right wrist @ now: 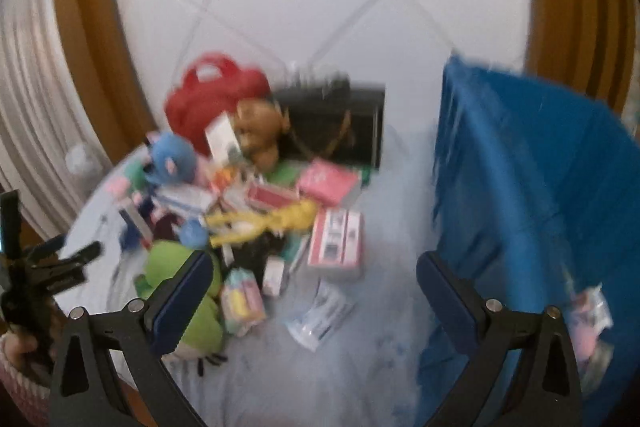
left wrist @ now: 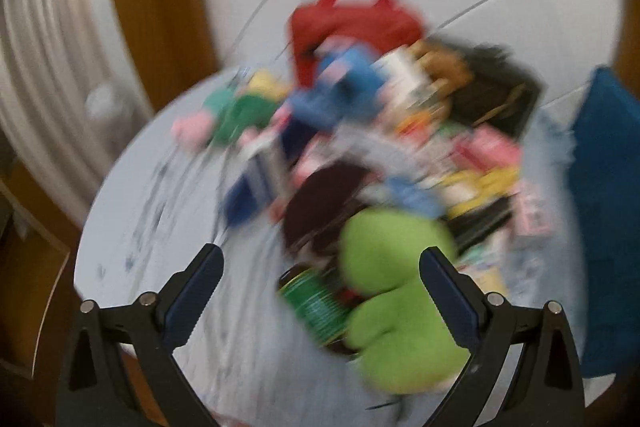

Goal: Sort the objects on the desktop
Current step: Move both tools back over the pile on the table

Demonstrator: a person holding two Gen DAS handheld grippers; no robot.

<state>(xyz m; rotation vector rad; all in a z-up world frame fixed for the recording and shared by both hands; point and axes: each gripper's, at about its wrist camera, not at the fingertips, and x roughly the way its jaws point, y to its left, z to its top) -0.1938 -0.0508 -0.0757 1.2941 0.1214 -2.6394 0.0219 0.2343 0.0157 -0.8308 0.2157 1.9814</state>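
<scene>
The views are blurred by motion. A heap of small things lies on a round table with a pale blue cloth [right wrist: 384,211]. In it are a lime green plush [left wrist: 392,267] [right wrist: 160,263], a green can [left wrist: 316,301], a blue plush [right wrist: 172,159], a brown plush [right wrist: 256,131], a red bag [left wrist: 352,15] [right wrist: 212,95], a black box [right wrist: 340,123] and pink boxes [right wrist: 328,183]. My left gripper [left wrist: 320,251] [right wrist: 66,255] hangs open over the green plush and can, touching neither. My right gripper [right wrist: 314,257] is open above the heap's near edge with nothing between its fingers.
A tall blue bin [right wrist: 540,187] [left wrist: 604,211] stands at the table's right side, with a packet [right wrist: 588,311] low inside it. A clear packet [right wrist: 320,315] and a pastel pack [right wrist: 242,299] lie near the front. A hand [right wrist: 20,347] holds the left gripper. White tiled floor lies beyond.
</scene>
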